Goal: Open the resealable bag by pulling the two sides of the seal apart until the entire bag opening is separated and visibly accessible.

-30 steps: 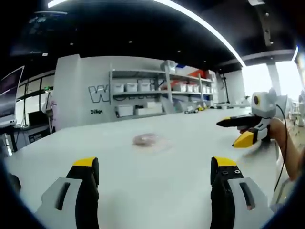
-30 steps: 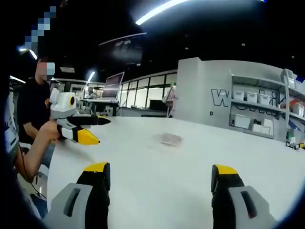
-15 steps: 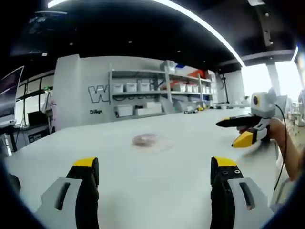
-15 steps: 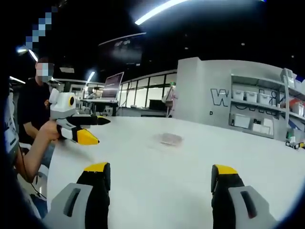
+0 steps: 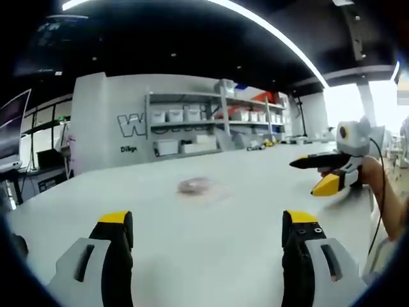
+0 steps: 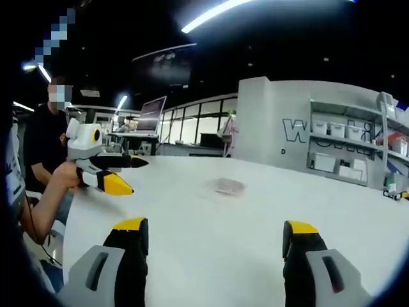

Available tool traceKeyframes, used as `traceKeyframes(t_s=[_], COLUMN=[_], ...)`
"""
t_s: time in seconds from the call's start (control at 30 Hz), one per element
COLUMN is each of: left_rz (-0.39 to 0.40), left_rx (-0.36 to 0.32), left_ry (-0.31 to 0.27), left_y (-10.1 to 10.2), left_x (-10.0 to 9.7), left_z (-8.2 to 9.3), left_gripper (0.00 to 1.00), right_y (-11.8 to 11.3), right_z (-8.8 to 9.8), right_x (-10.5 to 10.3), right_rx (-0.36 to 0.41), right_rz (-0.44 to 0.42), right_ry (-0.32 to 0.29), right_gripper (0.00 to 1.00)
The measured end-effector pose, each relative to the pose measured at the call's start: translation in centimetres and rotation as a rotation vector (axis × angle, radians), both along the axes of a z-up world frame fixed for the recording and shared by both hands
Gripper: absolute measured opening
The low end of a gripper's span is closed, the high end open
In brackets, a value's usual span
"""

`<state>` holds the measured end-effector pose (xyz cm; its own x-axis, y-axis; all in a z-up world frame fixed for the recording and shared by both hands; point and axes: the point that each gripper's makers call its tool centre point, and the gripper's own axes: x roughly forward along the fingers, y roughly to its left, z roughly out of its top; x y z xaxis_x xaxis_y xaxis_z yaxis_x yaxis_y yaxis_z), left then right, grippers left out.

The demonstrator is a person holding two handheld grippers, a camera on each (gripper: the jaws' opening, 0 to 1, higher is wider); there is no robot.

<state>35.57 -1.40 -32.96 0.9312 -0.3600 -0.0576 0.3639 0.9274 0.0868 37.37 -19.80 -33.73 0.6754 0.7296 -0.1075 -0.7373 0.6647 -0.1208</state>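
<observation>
1 broad white table (image 5: 211, 224) (image 6: 211, 217) is seen under both cameras, running out toward 12 o'clock. Behind it, at 12 to 1 o'clock in the left gripper view, a grey wall (image 5: 108, 121) with large lettering is seen, and shelving (image 5: 192, 131) loaded with white bins. The same shelving (image 6: 348, 150) is seen at 2 o'clock in the right gripper view, plus a monitor (image 6: 152, 115) at 11 o'clock.

The left gripper (image 5: 208, 233) is held low over the table, its 2 yellow-tipped jaws spread wide with nothing between them. It is also seen from the right gripper view (image 6: 124, 173) at 9 o'clock, gripped by a hand (image 6: 64, 176); whether the jaws are apart there cannot be told.

The right gripper (image 6: 214, 240) is likewise held spread wide, empty. It is seen at 3 o'clock in the left gripper view (image 5: 313, 176).

The resealable bag (image 5: 197, 187) (image 6: 229, 186) is lying flat on the table at 12 o'clock, well apart from both grippers, small and blurred; its seal cannot be made out.
</observation>
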Motion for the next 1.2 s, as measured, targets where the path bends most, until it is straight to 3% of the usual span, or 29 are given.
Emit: traceKeyframes(t_s=[1.2], left_rz=[-0.010], left_rx=[0.003], left_ry=[0.004], left_y=[-0.15], left_x=[-0.10], left_z=[-0.05], left_gripper=[0.95], right_y=[-0.12], right_z=[0.22], right_x=[0.06], right_rx=[0.011], right_rz=[-0.008], right_ry=[-0.006], right_gripper=[0.84])
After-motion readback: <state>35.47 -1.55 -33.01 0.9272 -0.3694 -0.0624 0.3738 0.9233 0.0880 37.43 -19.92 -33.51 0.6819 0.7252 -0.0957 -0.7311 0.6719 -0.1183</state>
